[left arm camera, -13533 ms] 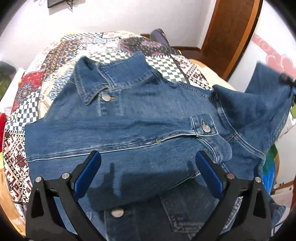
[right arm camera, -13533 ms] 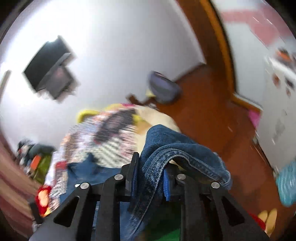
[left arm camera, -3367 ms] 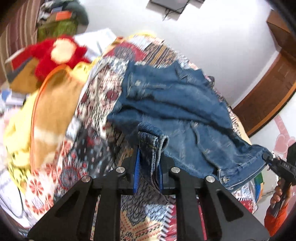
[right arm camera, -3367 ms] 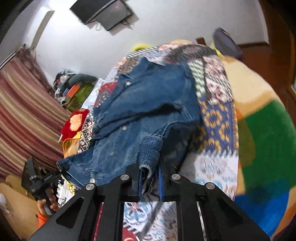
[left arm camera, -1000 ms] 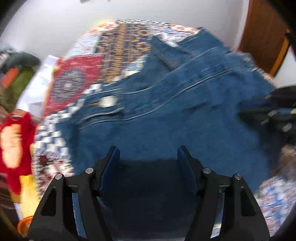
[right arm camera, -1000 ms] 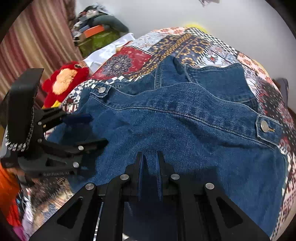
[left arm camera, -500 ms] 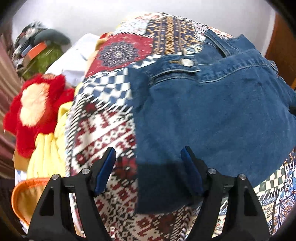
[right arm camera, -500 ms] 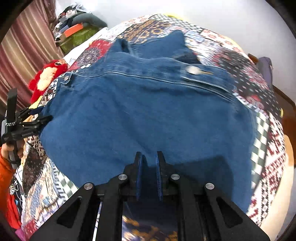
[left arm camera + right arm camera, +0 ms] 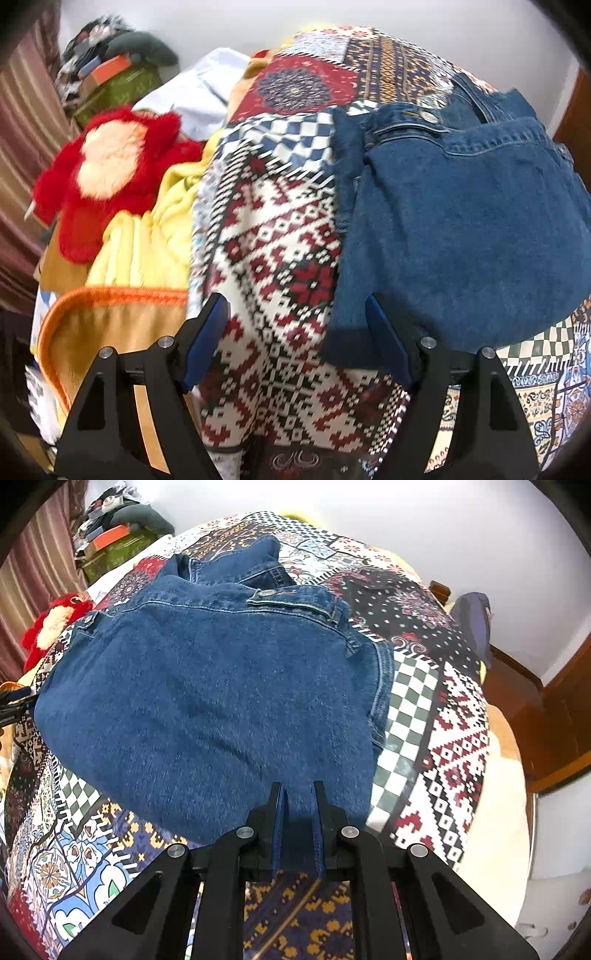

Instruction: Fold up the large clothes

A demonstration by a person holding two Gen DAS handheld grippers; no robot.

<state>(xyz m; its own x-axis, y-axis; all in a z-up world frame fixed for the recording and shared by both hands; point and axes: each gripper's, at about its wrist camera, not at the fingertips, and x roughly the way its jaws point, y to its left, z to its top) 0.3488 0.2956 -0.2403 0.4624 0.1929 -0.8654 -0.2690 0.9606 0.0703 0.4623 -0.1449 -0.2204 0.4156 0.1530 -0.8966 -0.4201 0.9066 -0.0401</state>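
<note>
Denim jacket (image 9: 207, 701) folded, rounded; patchwork quilt (image 9: 443, 716) beneath.

It was a bedroom in a home: a bed (image 9: 458, 716) covered with a patchwork quilt (image 9: 280, 258), a red plush toy (image 9: 107, 177) beside it, striped curtains (image 9: 33, 576), and a wooden door (image 9: 565, 701).

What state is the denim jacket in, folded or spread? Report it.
Folded. The denim jacket lies on the patchwork bedspread as a compact block, its plain back panel doubled over the top, collar peeking out behind; no sleeves stick out.
</note>
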